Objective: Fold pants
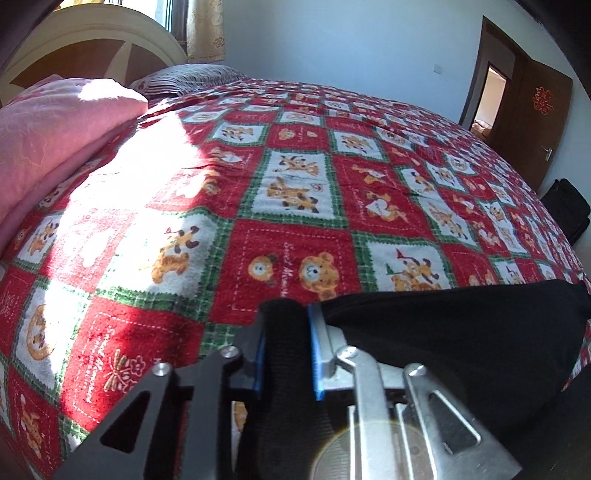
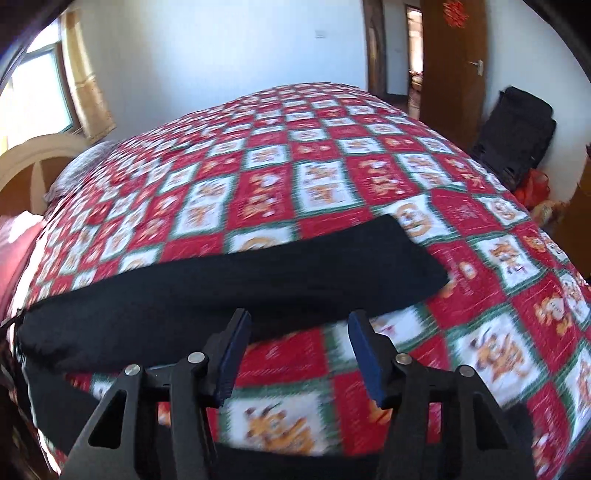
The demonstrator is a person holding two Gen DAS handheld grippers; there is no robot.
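Two tongs mid-fold: left tongs (image 1: 286,345) clamped on black pants (image 2: 236,280); right tongs (image 2: 295,354) wide, pant leg just ahead, probably next to grab.

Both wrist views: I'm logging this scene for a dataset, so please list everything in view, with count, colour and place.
pants: one, black, across the near part of the bed, one end clamped in the left hand-held gripper
bedspread: one, red, white and green check with cartoon animals, covering the bed
quilt: one, pink, at the left by the headboard
pillow: one, striped dark, at the head of the bed
headboard: one, cream and brown, arched
curtain: one, gold patterned, by the window
door: one, brown, open, with a red emblem
bag: one, black, against the far wall
left hand-held gripper: shut on the pants
right hand-held gripper: open, at the pants' near edge
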